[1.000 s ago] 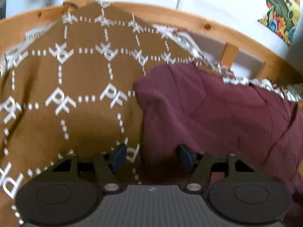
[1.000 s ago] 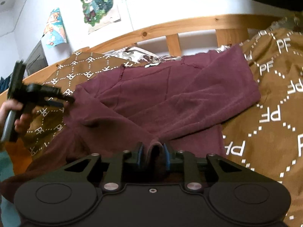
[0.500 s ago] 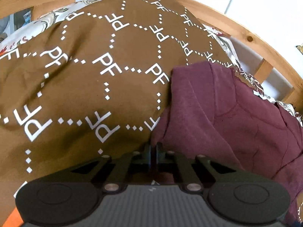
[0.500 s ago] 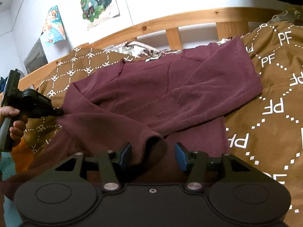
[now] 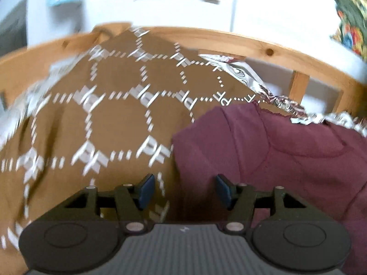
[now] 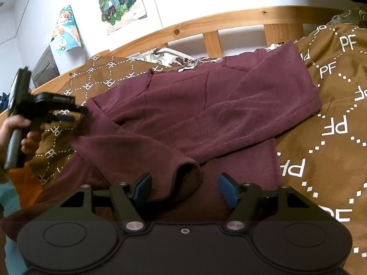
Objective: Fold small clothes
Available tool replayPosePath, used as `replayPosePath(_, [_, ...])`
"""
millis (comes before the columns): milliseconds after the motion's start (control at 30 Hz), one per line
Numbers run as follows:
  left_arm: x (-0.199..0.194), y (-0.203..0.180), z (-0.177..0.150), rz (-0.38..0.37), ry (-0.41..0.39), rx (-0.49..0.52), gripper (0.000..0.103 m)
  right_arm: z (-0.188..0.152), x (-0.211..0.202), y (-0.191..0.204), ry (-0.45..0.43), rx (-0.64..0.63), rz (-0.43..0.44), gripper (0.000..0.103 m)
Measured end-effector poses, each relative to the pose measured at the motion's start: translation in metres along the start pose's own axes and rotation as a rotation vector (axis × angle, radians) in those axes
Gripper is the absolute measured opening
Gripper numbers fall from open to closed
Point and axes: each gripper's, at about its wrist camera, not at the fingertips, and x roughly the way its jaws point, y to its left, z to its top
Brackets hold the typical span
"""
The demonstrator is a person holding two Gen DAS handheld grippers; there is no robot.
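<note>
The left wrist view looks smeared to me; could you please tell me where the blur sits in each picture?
Left wrist view: the brown patterned blanket is streaked by motion blur, while the maroon sweater is sharper. Right wrist view: mostly crisp; only the left hand-held gripper at the left edge is smeared.

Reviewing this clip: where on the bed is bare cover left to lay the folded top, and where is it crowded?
Free: brown cover right of the maroon top, and the stretch left of it in front of the wooden rail. Crowded: the middle, under the top, with the right gripper at its sleeve cuff.
</note>
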Motion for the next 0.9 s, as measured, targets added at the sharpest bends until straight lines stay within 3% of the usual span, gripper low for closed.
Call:
replayPosePath(33, [0.004,-0.003,0.005,0.02,-0.005,0.03,0.045,0.0,0.0,0.0,0.001,0.0,0.001,0.069])
replayPosePath(67, [0.008,-0.005,0.009,0.032,-0.002,0.045,0.019,0.0,0.0,0.0,0.001,0.0,0.002,0.069])
replayPosePath(100, [0.013,-0.004,0.014,0.03,0.009,0.044,0.008,0.0,0.0,0.0,0.001,0.001,0.003,0.069])
replayPosePath(200, [0.015,0.003,0.022,0.018,-0.019,-0.007,0.005,0.0,0.0,-0.002,-0.001,0.007,0.006,0.069])
replayPosePath(333, [0.022,0.005,0.019,0.056,-0.036,0.034,0.006,0.0,0.0,-0.002,0.0,0.01,0.009,0.07])
replayPosePath(533, [0.025,0.008,0.015,0.066,-0.012,-0.015,0.019,0.001,0.001,0.003,0.013,-0.027,-0.007,0.072])
replayPosePath(600, [0.02,0.012,0.015,0.063,-0.013,-0.032,0.042,0.003,0.0,0.005,0.009,-0.05,-0.022,0.075])
replayPosePath(700, [0.008,0.017,0.013,0.073,-0.026,-0.051,0.064,0.007,-0.003,0.006,0.001,-0.069,-0.038,0.081])
replayPosePath(900, [-0.013,0.022,-0.013,0.08,0.008,0.022,0.068,0.015,-0.014,0.007,-0.027,-0.091,-0.072,0.091])
